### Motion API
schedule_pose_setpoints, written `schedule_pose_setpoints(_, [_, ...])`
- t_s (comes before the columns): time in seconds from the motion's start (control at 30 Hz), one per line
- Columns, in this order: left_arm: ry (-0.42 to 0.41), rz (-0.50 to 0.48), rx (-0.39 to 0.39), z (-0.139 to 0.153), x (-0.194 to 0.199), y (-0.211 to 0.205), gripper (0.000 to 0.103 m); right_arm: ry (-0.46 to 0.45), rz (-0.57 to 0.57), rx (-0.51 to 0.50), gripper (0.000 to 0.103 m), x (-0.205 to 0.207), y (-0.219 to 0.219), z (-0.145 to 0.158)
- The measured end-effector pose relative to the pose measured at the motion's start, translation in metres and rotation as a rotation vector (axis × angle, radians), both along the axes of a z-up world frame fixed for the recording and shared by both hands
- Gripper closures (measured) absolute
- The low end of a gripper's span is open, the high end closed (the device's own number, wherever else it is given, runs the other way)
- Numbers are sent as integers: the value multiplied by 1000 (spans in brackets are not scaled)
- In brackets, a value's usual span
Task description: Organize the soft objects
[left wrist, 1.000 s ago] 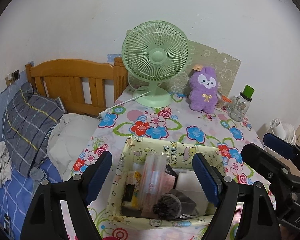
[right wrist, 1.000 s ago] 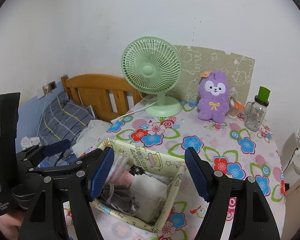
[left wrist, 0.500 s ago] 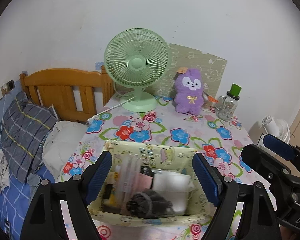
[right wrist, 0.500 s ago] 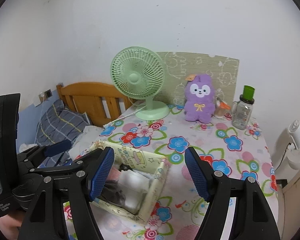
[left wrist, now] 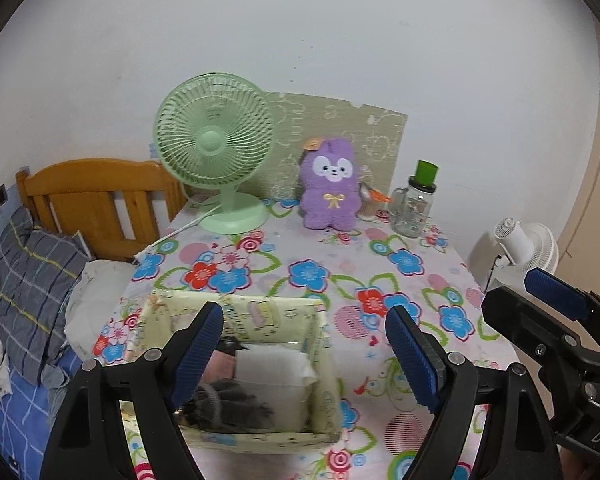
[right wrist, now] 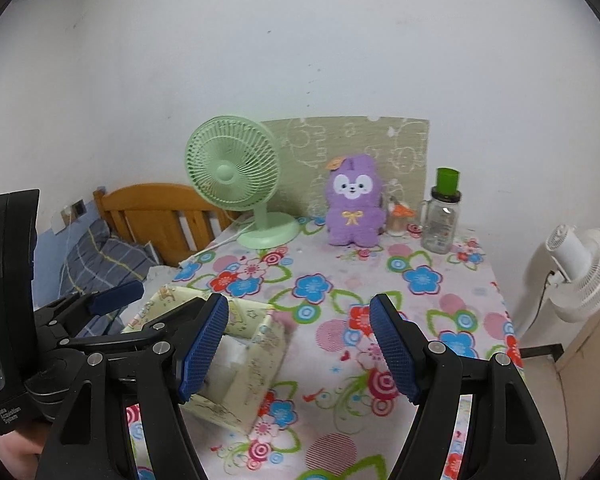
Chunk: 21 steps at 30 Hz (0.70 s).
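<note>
A purple plush toy (left wrist: pixel 331 188) stands upright at the back of the flowered table (left wrist: pixel 404 296); it also shows in the right wrist view (right wrist: pixel 354 204). A pale yellow fabric box (left wrist: pixel 316 344) near the table's front left holds a white pack (left wrist: pixel 272 372) and dark grey cloth (left wrist: pixel 236 404); the box also shows in the right wrist view (right wrist: pixel 256 364). My left gripper (left wrist: pixel 306 354) is open and empty above the box. My right gripper (right wrist: pixel 298 348) is open and empty, right of the box.
A green desk fan (left wrist: pixel 216 148) stands at the table's back left. A clear bottle with a green cap (left wrist: pixel 416 204) stands at the back right. A white fan (right wrist: pixel 580 272) stands off the table's right edge. A bed with wooden headboard (left wrist: pixel 96 196) lies left.
Both grippers have drawn back and up from the box; the table and its objects look farther away. Both grippers stay open and empty.
</note>
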<state>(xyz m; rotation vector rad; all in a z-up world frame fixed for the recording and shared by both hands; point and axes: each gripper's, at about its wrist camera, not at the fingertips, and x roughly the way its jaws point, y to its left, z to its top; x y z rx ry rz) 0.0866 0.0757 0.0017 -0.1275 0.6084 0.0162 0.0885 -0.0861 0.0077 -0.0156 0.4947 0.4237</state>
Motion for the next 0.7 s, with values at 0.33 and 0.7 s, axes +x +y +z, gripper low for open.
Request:
schedule_pose_setpoints(0.33, [-7, -45, 4, 0, 0, -34, 16, -9, -48, 10, 27, -10, -36, 0])
schedule_pose_setpoints(0.7, [-25, -89, 19, 4, -2, -66, 14, -1, -90, 17, 27, -21, -67, -7])
